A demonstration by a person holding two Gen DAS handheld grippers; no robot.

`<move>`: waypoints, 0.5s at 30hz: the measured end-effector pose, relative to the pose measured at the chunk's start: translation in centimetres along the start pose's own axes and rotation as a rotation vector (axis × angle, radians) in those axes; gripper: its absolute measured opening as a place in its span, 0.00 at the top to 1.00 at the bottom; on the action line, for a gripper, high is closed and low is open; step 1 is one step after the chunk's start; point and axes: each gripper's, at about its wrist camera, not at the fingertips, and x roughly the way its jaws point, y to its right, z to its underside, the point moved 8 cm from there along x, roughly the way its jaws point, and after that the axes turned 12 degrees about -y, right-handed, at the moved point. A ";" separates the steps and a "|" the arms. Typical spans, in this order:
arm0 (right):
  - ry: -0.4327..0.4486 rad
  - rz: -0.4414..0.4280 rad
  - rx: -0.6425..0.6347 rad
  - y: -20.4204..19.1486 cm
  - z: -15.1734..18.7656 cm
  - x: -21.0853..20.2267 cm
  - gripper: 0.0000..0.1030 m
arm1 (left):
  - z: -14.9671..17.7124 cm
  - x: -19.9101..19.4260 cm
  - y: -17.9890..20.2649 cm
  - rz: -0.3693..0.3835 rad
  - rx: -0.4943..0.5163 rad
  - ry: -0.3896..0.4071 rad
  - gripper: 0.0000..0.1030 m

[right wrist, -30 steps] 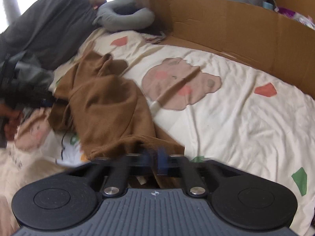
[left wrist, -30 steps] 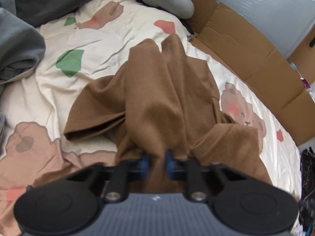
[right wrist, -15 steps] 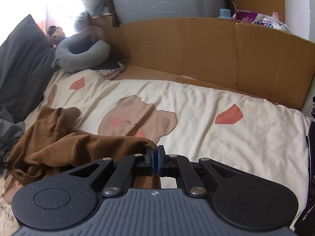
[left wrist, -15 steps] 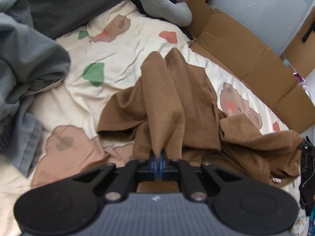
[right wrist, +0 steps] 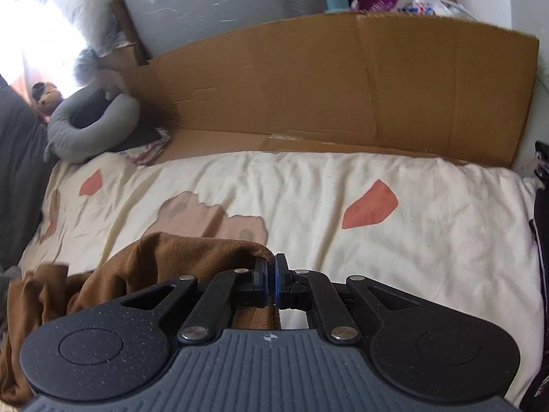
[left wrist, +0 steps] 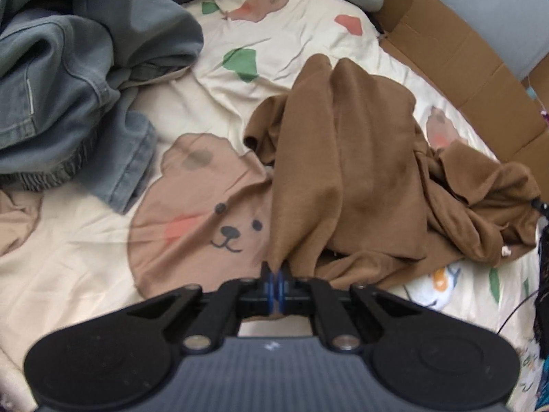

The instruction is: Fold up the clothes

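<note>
One brown garment, two hand-held grippers clamped.

A bed's cream bear-print sheet carries a rumpled brown garment, grey-blue jeans and a grey neck pillow.

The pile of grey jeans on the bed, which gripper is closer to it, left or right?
Left. The left gripper, shut on the brown garment, has the grey jeans just beyond it; the right gripper pinches the garment's other end, away from them.
</note>
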 end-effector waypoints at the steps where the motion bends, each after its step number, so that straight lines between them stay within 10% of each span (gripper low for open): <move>1: 0.000 0.006 0.001 0.1 -0.1 0.2 0.98 | 0.0 -0.1 -0.1 -0.002 0.005 0.001 0.97; 15: -0.036 0.057 0.065 1.6 -1.6 2.2 0.96 | 4.4 0.9 0.0 0.025 -0.033 -0.139 0.95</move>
